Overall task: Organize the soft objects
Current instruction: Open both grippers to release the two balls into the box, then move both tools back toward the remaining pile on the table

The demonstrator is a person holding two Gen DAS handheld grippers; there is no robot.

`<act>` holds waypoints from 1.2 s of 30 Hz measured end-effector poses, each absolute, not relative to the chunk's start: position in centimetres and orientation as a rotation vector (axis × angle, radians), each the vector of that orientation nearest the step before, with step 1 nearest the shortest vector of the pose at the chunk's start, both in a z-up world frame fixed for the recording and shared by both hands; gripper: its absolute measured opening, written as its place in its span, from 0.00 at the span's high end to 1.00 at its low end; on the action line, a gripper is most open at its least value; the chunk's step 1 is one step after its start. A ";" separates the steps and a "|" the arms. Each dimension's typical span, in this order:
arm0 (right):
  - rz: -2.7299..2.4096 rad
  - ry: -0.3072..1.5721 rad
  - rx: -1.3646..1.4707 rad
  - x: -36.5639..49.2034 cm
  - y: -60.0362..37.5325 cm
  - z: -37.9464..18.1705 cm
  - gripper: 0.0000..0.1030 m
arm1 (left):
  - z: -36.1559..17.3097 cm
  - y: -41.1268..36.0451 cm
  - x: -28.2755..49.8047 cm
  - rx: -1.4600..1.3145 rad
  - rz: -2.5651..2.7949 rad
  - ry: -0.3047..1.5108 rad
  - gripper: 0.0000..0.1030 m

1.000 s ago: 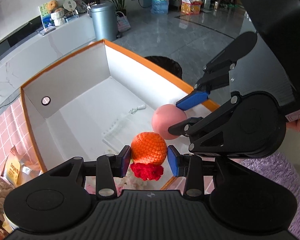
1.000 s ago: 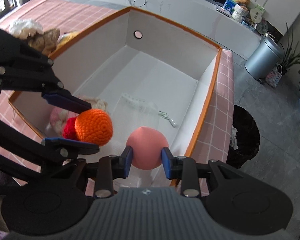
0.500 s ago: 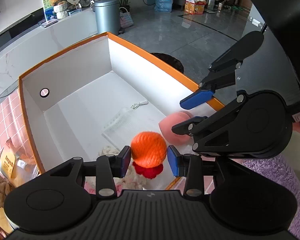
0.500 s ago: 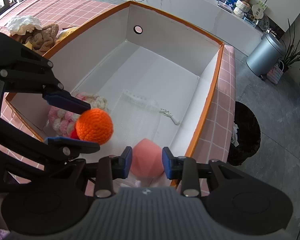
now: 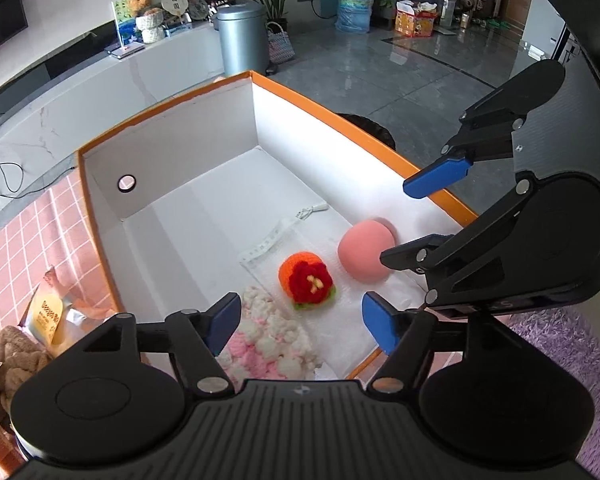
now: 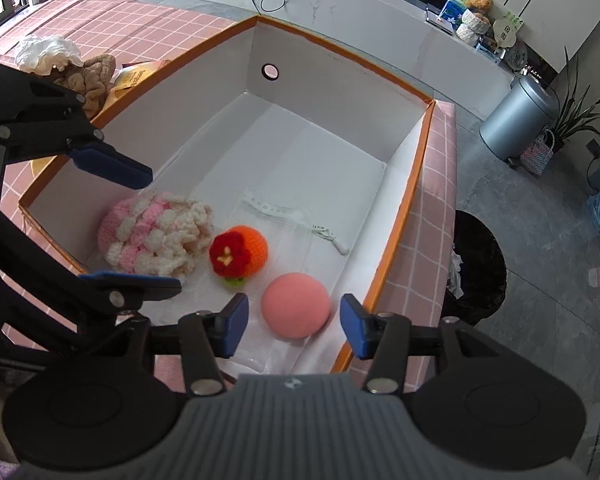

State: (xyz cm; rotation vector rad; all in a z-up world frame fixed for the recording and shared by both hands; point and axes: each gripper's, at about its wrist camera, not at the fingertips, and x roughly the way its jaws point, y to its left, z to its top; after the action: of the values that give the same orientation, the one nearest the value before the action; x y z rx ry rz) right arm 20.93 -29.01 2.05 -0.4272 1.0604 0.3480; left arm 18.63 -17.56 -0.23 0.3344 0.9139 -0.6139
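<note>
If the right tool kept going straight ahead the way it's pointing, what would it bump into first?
Probably the round pink foam ball. It lies on the box floor right ahead of the open right tool, between the lines of its two blue fingertips. Depth is hard to judge in this fisheye view.

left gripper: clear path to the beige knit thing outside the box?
Probably yes. The left gripper is open and empty, and the beige knit piece lies uncovered outside the box wall, beside a snack packet.
</note>
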 end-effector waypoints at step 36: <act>0.052 0.416 0.079 7.9 -18.1 5.6 0.03 | 3.8 -3.3 7.2 0.074 -0.195 0.355 0.30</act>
State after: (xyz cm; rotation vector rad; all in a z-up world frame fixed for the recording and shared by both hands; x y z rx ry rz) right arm 7.89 -18.15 5.64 0.0786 0.4164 0.0516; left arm 7.16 -3.26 3.75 0.0738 0.3546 -0.1949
